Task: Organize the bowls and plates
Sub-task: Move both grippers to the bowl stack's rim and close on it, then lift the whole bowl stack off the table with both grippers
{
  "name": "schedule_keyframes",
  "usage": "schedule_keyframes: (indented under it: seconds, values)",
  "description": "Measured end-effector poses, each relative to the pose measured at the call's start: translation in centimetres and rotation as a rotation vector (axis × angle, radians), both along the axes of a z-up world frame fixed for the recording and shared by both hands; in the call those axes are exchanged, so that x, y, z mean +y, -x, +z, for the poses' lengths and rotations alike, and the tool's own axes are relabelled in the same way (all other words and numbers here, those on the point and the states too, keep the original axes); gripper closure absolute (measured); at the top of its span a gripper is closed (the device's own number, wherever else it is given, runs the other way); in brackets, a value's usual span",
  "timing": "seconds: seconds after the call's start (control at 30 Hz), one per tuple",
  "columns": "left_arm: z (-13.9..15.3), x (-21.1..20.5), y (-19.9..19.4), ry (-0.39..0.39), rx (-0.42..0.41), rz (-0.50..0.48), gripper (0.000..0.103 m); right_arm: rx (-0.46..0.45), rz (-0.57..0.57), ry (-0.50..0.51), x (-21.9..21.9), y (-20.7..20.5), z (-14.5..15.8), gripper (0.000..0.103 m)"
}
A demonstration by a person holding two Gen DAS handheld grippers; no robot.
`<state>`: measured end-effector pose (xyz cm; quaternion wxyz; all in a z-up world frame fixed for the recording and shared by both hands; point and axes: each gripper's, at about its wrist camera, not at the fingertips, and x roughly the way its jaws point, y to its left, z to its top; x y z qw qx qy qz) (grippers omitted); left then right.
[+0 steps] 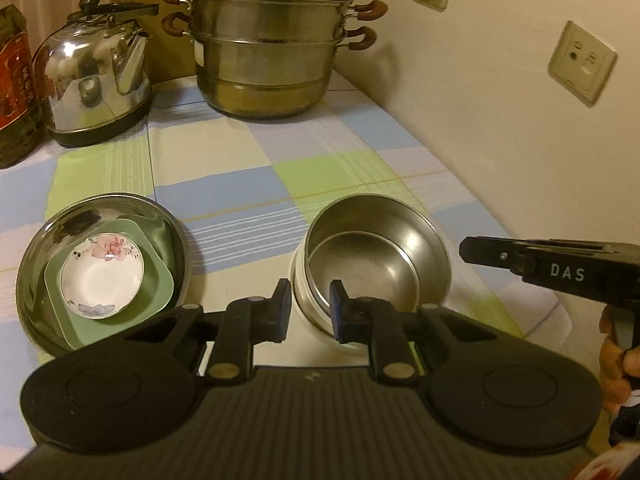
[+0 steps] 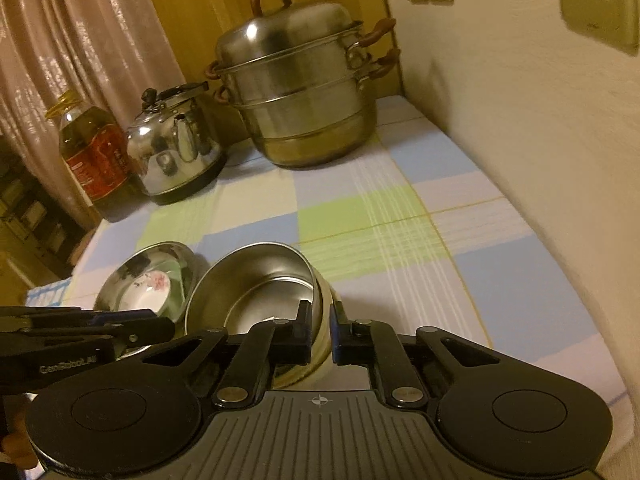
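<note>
A steel bowl point(image 1: 376, 256) sits tilted inside a white-walled bowl point(image 1: 312, 320) on the checked cloth. My left gripper point(image 1: 310, 308) straddles its near-left rim, jaws a rim's width apart, closed on the rim. My right gripper point(image 2: 320, 332) straddles the same stack's point(image 2: 256, 284) right rim and is closed on it. To the left, a wide steel basin point(image 1: 100, 264) holds a green square plate point(image 1: 156, 248) with a small flowered dish point(image 1: 102, 276) on top. The basin also shows in the right wrist view point(image 2: 148, 272).
A steel steamer pot point(image 1: 268, 40), a kettle point(image 1: 96, 76) and an oil bottle point(image 1: 14, 88) stand along the back. The wall point(image 1: 500, 120) with sockets runs along the right side. The right gripper's body point(image 1: 560, 272) is at the right.
</note>
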<state>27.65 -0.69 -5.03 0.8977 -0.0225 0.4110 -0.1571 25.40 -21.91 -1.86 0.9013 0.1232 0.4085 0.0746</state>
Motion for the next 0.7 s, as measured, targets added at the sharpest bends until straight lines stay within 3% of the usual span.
schedule_keyframes:
  seconds: [0.7]
  values:
    - [-1.7, -1.6, -2.1, -0.029, 0.055, 0.068, 0.088, 0.052, 0.121, -0.065, -1.6, -2.3, -2.5, 0.095]
